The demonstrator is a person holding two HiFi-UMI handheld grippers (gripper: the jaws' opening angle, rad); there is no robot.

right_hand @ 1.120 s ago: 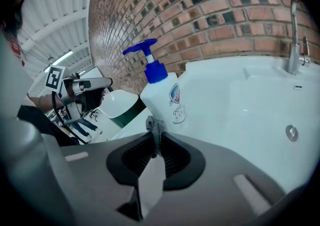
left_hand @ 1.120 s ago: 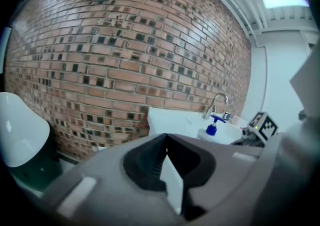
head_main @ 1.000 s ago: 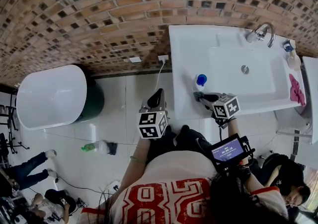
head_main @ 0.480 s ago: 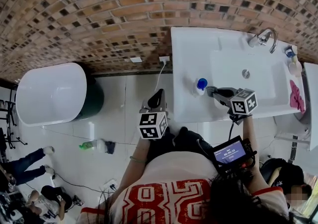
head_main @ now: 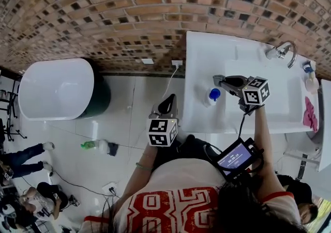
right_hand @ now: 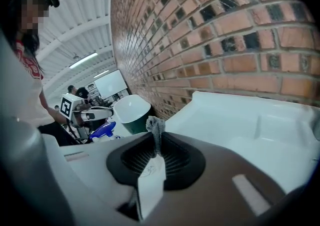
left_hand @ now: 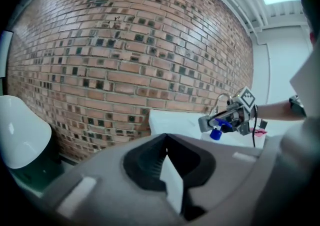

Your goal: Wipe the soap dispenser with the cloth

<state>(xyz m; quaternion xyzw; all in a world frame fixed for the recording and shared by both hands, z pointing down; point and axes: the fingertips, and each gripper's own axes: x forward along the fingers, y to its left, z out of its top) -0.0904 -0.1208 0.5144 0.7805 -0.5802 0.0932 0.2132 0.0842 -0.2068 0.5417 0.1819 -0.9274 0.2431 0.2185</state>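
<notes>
The soap dispenser (head_main: pixel 211 95), white with a blue pump, stands near the left front corner of the white sink counter (head_main: pixel 201 51). My right gripper (head_main: pixel 218 79) hovers just beyond and right of it, shut on a small grey cloth (right_hand: pixel 156 126) that pokes out between its jaws. The right gripper view shows the blue pump (right_hand: pixel 102 130) low at the left. My left gripper (head_main: pixel 168 105) hangs over the floor left of the counter, jaws together with nothing in them; from the left gripper view the dispenser (left_hand: pixel 216 133) shows under the right gripper (left_hand: pixel 206 122).
A sink basin (head_main: pixel 269 84) with a faucet (head_main: pixel 282 51) fills the counter's middle. A pink cloth (head_main: pixel 310 113) and a small bottle (head_main: pixel 310 82) lie at its right end. A white tub (head_main: pixel 54 90) stands left, by the brick wall (head_main: pixel 129 15). A green bottle (head_main: pixel 93 146) lies on the floor.
My right gripper with the cloth has moved from the counter's front edge, near side of the dispenser, to its far right side. The left gripper has stayed put.
</notes>
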